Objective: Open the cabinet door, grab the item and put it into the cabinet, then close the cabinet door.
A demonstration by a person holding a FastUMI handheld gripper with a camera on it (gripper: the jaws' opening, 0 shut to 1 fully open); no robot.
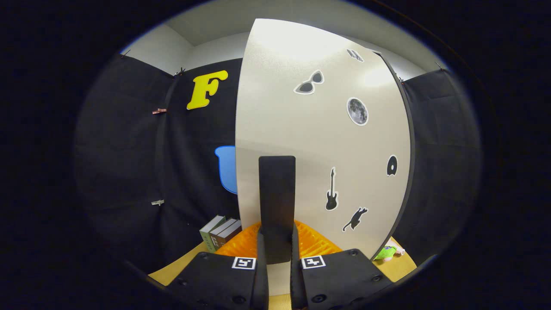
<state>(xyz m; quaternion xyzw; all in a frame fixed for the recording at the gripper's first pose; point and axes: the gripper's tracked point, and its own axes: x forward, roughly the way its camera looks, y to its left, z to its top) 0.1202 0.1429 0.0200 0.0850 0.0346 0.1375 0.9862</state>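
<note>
Directly ahead, the white cabinet door (318, 142), stickered with sunglasses, moon, guitar and cat, blocks most of the scene. Its upright black handle (277, 206) sits pinched between the gripper (278, 254) fingers. An orange ridged mat (312, 243) lies beyond. Three books (219, 232) stand left of it. A green plush toy (387, 252) lies on the wooden table (181, 267), past the door's right edge.

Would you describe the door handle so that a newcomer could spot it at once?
Start at the pale cabinet door with its stickers. Low on its left part stands the handle, a tall dark upright bar, clamped between the fingers of the hand-held gripper. Unlike the flat stickers beside it, it stands out from the door.
</note>
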